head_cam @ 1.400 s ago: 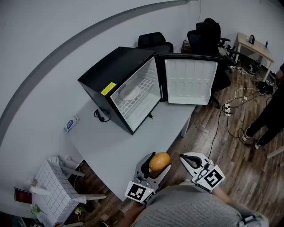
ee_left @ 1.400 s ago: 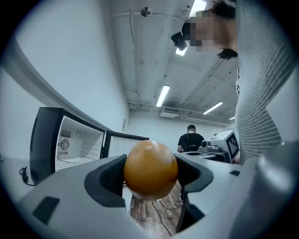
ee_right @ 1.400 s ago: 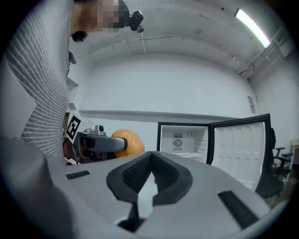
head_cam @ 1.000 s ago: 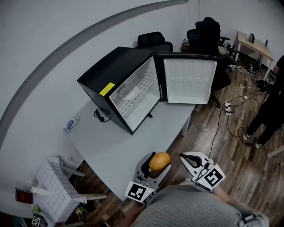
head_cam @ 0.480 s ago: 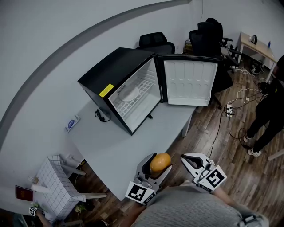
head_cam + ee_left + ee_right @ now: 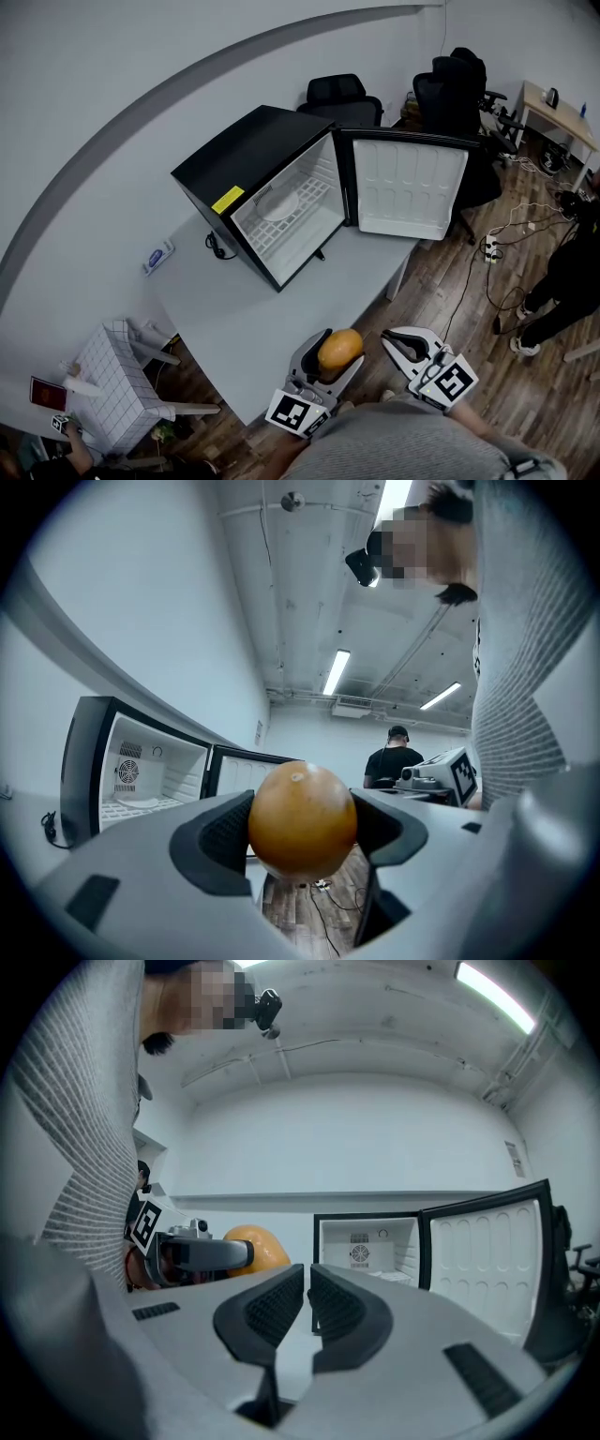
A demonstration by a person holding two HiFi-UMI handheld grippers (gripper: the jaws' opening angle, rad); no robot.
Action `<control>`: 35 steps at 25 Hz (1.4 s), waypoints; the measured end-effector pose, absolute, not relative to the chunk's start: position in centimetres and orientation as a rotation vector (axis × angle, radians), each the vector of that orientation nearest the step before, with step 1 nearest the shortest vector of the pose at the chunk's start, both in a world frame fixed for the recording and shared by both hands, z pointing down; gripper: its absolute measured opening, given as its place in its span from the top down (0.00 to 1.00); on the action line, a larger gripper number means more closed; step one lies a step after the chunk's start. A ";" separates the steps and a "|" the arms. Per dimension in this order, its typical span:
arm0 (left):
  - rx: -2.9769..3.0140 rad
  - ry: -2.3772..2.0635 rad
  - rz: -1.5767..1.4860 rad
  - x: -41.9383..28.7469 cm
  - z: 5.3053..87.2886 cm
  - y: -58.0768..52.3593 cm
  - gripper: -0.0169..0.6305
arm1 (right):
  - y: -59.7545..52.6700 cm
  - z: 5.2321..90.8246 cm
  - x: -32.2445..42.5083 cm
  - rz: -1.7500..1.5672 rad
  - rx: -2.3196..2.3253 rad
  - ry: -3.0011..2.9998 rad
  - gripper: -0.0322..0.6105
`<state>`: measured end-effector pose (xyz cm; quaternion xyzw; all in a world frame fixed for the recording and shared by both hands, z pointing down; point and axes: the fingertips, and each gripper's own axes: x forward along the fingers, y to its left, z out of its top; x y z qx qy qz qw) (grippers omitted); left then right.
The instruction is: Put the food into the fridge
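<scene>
An orange round fruit (image 6: 339, 349) (image 6: 302, 819) (image 6: 253, 1249) is clamped between the jaws of my left gripper (image 6: 330, 356) (image 6: 302, 829), held near the table's front edge. My right gripper (image 6: 401, 345) (image 6: 307, 1303) is beside it on the right, shut with nothing between its jaws. The black mini fridge (image 6: 272, 192) (image 6: 131, 780) (image 6: 367, 1252) stands on the grey table (image 6: 272, 309), its door (image 6: 408, 189) swung fully open. A pale plate (image 6: 274, 202) lies on its wire shelf.
Black office chairs (image 6: 347, 94) stand behind the fridge. A white wire stool (image 6: 112, 384) is at the lower left. Cables and a power strip (image 6: 489, 246) lie on the wood floor at right, where a person in black (image 6: 567, 272) stands. A white card (image 6: 157, 256) lies on the table.
Both grippers keep their places and the fruit stays held. The head view has shifted slightly, so the fridge sits a little further right and lower.
</scene>
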<state>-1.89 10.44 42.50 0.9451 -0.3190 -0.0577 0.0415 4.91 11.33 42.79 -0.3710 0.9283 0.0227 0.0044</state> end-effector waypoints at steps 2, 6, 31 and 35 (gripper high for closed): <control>2.886 -0.995 -0.181 -1.4 42.3 10.4 0.47 | 11.1 42.7 5.4 0.058 -1.151 2.916 0.93; 2.872 -1.029 -0.187 -0.4 42.4 10.1 0.47 | 10.7 42.8 6.5 0.065 -1.122 2.923 0.93; 2.790 -1.274 -0.206 2.1 43.1 8.3 0.47 | 8.2 43.7 10.5 0.020 -0.952 2.937 0.93; 2.784 -1.287 -0.218 1.1 43.1 6.3 0.47 | 6.9 43.3 10.3 0.026 -0.976 2.922 0.93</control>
